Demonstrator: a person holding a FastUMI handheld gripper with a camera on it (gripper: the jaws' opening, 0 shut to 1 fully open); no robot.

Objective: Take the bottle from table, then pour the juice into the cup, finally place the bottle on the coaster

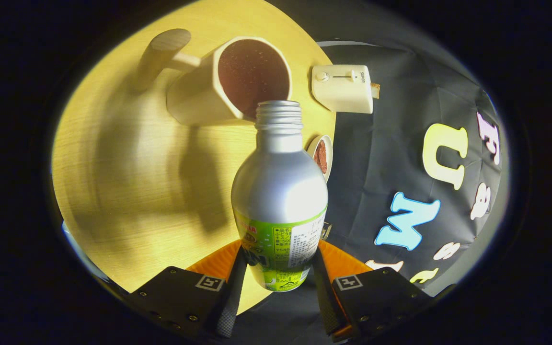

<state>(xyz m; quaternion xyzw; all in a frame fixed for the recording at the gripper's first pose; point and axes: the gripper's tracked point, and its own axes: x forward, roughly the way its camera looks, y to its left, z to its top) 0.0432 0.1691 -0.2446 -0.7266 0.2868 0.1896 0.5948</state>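
A pale wooden tabletop runs beyond the fingers, with broad shadows across it. On it, towards the left, stands a cream cup with a wooden handle jutting out to its left; its facing wall is faceted, and its inside looks dark and speckled. The view is tilted, so the cup seems to lean. The gripper has its fingers pinching the bottle by its lower, labelled part, one on either side. The bottle is silver metal with a green label, its cap off and its threaded mouth open. It points away from the fingers, and its mouth sits at the cup's near rim, overlapping the opening. Whether any juice is running I cannot tell. Just right of the bottle's shoulder, near the tabletop's edge, lies a small round coaster with a brownish centre. Further right, beside the cup, a white boxy device with a knob and a slot sits at the tabletop's edge.
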